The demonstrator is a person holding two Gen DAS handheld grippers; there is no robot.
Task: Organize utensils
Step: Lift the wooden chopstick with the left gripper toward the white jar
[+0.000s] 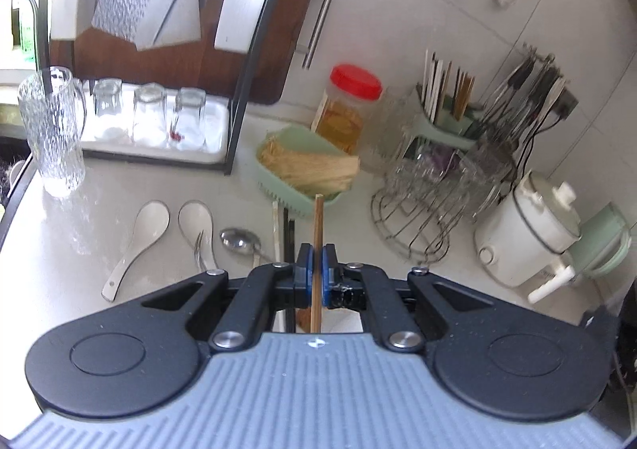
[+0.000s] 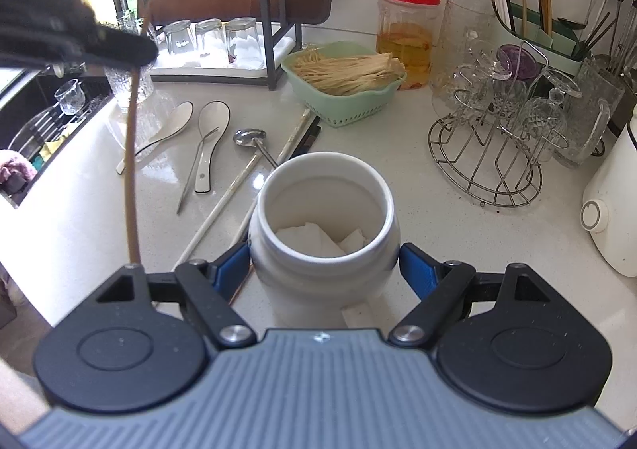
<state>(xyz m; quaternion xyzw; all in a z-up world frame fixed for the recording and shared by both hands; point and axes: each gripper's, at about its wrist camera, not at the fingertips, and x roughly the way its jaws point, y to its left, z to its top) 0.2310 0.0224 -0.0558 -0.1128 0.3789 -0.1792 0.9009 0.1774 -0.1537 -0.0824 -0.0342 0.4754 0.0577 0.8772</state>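
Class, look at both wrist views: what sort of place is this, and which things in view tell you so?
Most likely a home kitchen counter beside a sink. Upturned drinking glasses drain on a rack, chopsticks stand in a green holder by the tiled wall, and spoons lie on the white worktop.

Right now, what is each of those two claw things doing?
Left gripper: closed on a brown chopstick.
Right gripper: clamped around the white jar.

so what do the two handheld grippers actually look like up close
Both match: the left gripper and right gripper have a ribbed grey-blue body, two round black discs, black linkage arms with silver bolts, and blue finger pads. No cables or sleeves are visible.
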